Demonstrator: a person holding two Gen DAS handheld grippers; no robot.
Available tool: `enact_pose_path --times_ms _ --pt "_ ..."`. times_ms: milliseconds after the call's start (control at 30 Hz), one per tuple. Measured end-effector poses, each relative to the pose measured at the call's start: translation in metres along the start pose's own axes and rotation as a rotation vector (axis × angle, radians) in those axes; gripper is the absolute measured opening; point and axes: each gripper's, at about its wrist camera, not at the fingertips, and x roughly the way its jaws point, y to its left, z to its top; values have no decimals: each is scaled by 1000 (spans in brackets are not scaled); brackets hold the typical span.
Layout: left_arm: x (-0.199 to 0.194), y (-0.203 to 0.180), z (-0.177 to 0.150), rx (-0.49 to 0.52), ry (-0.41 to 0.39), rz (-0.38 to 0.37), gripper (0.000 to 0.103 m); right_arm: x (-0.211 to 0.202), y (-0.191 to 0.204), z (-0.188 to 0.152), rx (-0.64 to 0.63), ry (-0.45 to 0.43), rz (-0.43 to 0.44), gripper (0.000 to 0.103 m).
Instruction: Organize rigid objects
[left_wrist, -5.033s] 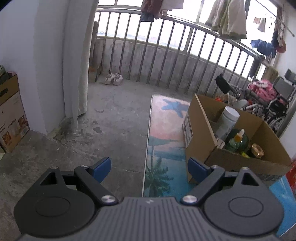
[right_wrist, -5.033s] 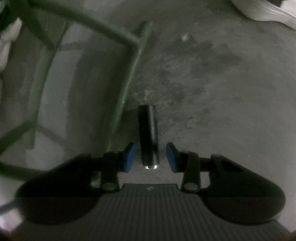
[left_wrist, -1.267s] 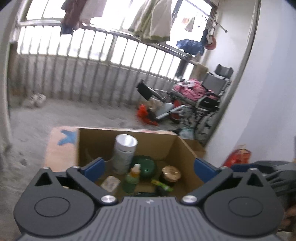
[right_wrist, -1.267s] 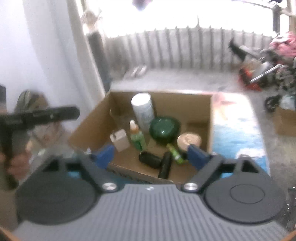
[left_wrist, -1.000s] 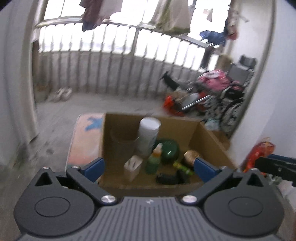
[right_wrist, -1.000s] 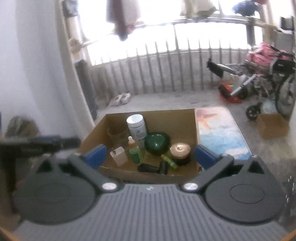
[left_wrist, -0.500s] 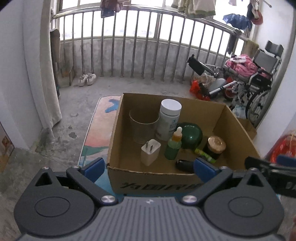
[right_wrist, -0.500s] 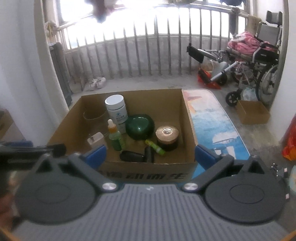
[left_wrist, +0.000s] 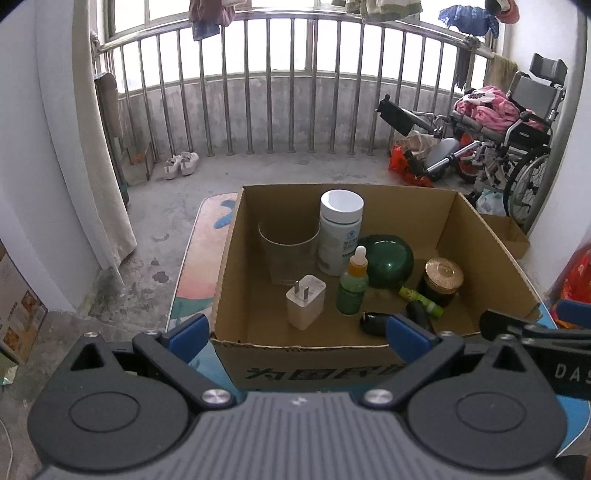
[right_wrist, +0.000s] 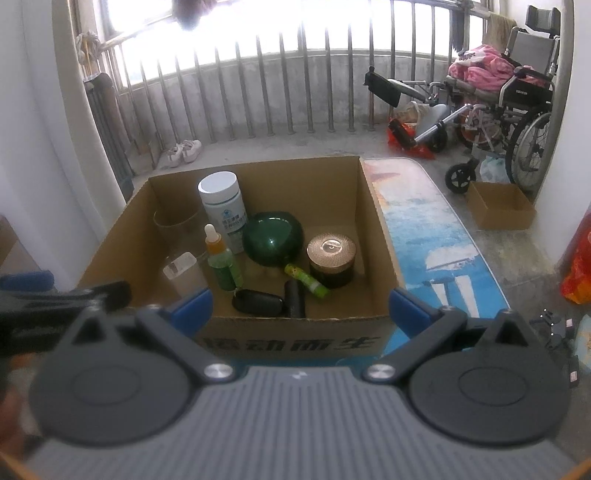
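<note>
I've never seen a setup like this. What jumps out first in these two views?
An open cardboard box on a colourful floor mat, holding small items: a white-capped bottle, a green dropper bottle, a dark green bowl, a gold-lidded jar and a white plug adapter. Both claws, left and right, hang open and empty before it. A wheelchair piled with pink cloth stands back right by the railing.

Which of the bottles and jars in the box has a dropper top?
The small green bottle with the orange neck and white dropper bulb, beside the white charger. The tall white bottle has a flat screw cap; the dark jar a gold lid.
</note>
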Motion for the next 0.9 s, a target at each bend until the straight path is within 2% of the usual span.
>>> enact_pose_path --times_ms 200,900 --pt "0 -2 0 32 6 0 98 -3 0 -3 -8 -3 -3 102" --pt "1 -2 -2 40 24 -10 97 -5 -2 -7 2 7 -12 102"
